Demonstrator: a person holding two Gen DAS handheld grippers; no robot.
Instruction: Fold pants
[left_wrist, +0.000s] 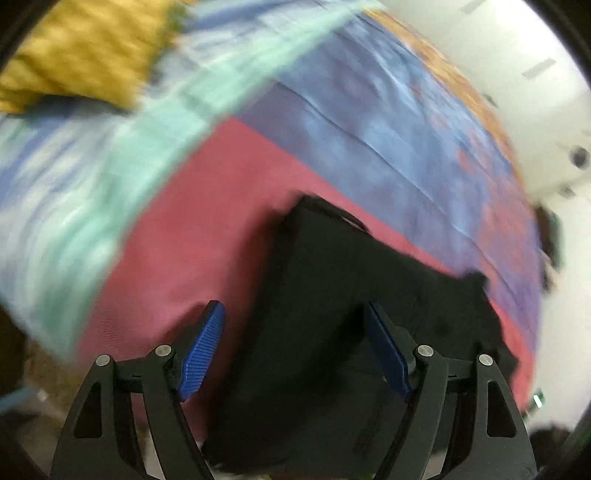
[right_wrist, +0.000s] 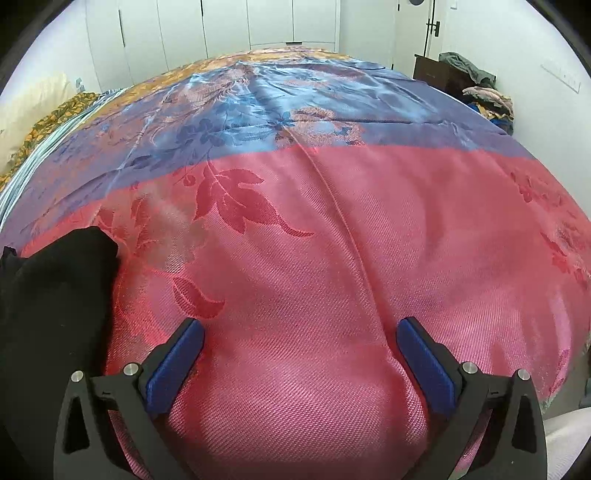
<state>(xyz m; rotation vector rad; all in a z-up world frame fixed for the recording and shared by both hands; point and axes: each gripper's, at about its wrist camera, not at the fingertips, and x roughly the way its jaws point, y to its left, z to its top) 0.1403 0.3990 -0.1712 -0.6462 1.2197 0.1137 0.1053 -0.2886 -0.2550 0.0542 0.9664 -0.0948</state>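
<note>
The black pants (left_wrist: 332, 314) lie folded into a compact block on the pink part of the bedspread (left_wrist: 177, 258). My left gripper (left_wrist: 295, 314) is open and empty, hovering over the near left part of the pants; the view is motion-blurred. In the right wrist view the pants (right_wrist: 55, 295) show at the left edge. My right gripper (right_wrist: 299, 328) is open and empty over bare pink bedspread (right_wrist: 314, 258), to the right of the pants.
The bedspread turns blue and orange farther back (right_wrist: 258, 103). A yellow patterned pillow (left_wrist: 81, 48) lies at the head of the bed. White wardrobes (right_wrist: 221, 26) stand behind the bed. A dark cabinet with piled clothes (right_wrist: 476, 88) is at the far right.
</note>
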